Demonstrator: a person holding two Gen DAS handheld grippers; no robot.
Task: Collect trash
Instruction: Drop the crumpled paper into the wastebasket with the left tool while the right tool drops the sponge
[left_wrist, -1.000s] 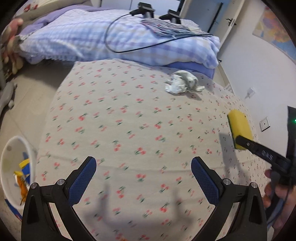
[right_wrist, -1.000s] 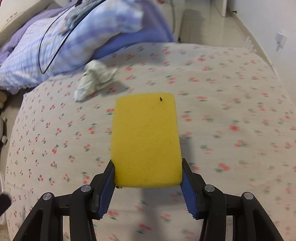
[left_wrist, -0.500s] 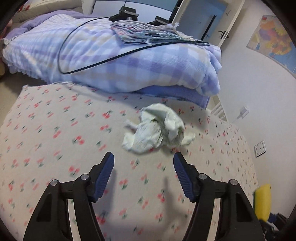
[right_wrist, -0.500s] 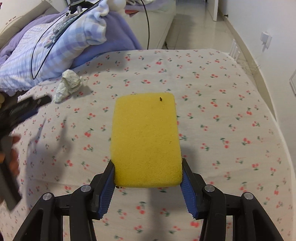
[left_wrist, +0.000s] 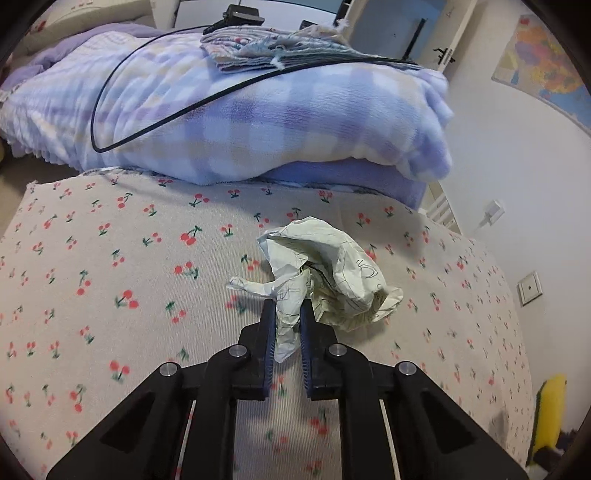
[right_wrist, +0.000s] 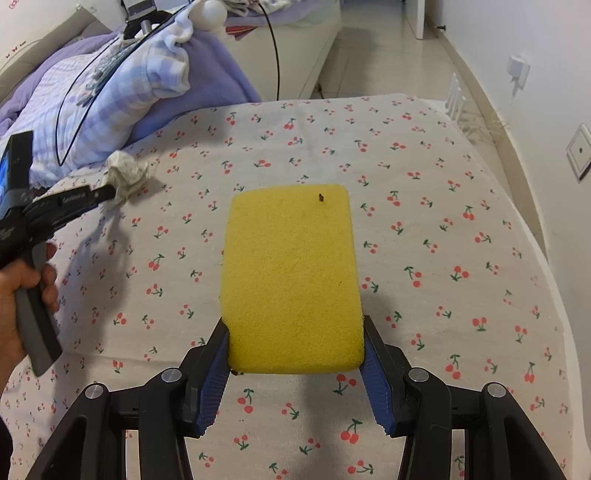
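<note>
Crumpled paper (left_wrist: 325, 273) near blanket (left_wrist: 258, 122) edge

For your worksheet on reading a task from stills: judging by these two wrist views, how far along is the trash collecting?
Done: the left gripper has just been closing and now pinches a tail of the crumpled paper, which rests on the cherry-print sheet. In hand: that paper, and a yellow sponge gripped by the right gripper. Left: lifting the paper and carrying it to a bin; none shows in these views.
</note>
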